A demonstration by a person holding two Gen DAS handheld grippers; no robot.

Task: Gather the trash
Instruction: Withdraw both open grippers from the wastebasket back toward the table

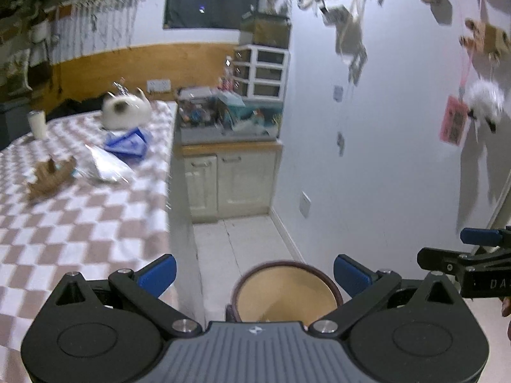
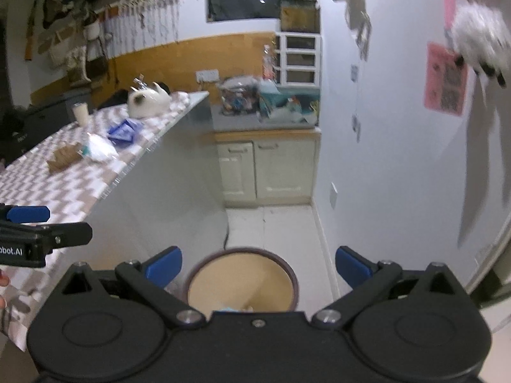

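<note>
Faintly, "obot.AI" shows on the left claw (image 2: 28, 214), spread empty.

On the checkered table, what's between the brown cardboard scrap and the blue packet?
A crumpled clear plastic bag lies between the brown cardboard scrap and the blue packet on the table. Both wrist views show it, blurred.

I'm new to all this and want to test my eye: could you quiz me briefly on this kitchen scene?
1. True or false: both grippers are holding trash.
2. What stands on the floor below the grippers?
A. a round bin
B. a broom
C. a chair
3. Name one piece of litter on the checkered table.

Key
1. False: left gripper and right gripper are open and hold nothing.
2. A, the round bin.
3. The clear plastic bag, blue wrapper or brown cardboard scrap on the table.
</note>
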